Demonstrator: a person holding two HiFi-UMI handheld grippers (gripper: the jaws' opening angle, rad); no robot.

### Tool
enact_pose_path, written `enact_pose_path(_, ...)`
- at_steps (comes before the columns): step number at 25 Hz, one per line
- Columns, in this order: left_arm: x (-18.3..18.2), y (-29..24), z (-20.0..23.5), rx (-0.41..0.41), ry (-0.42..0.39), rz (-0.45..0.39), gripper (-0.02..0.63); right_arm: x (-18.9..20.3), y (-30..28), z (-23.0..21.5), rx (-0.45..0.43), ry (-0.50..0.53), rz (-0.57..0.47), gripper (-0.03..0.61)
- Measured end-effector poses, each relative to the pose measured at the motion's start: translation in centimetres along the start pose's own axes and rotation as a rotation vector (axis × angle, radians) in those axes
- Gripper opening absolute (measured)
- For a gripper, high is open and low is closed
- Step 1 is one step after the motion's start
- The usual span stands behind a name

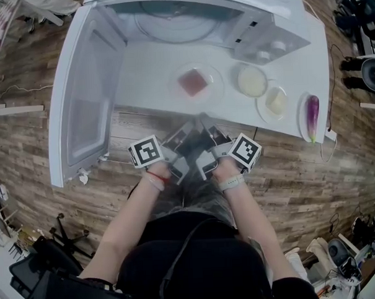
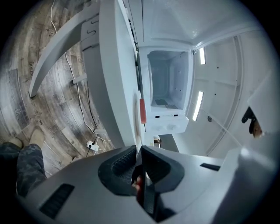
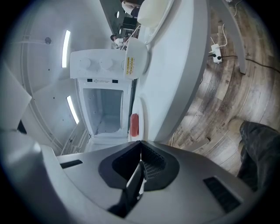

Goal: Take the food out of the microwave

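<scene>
Since the food (image 1: 193, 82), a flat reddish slice, is seen lying on a clear plate (image 1: 216, 92) on the white bench (image 1: 144, 79), just in front of the open microwave (image 1: 266, 43), the taking-out step is judged to be done. The oven cavity appears empty apart from its glass turntable, and the door (image 1: 85, 88) is swung wide to the left of the head view. What is left is judged to be tidying only. The door would have to be pushed closed from its outer edge, which calls for a sideways reach and a flat push, not a grip. To the right of the plate, two small dishes (image 1: 252, 81) with pale contents and an eggplant (image 1: 312, 112) are set near the bench's edge, well apart from the food. The left gripper (image 2: 138, 149) and the right gripper (image 3: 140, 143) are held close to the body, at the near edge of the bench and short of the plate. The fingers of each are pressed together at the tips, and nothing is seen gripped by either. Both grippers are pointed roughly level toward the microwave and turned on their sides, so that the bench stands upright in their own views. The left hand (image 1: 156, 175) and the right hand (image 1: 229, 172) are held side by side, with the forearms angled inward from the elbows.
</scene>
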State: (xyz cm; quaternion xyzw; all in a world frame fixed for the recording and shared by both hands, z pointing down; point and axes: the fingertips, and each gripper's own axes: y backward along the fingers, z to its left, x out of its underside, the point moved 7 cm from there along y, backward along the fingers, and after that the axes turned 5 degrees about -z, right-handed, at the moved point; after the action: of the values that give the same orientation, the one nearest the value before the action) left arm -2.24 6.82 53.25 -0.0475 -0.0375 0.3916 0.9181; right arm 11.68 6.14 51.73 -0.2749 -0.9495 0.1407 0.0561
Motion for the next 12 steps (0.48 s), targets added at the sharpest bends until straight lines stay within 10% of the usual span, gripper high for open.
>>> enact_pose_path(12,0.0,1.1,-0.4,-0.030,-0.164,0.107,0.026,-0.7,0.6,0.3,-0.014,0.023,-0.017,0.021)
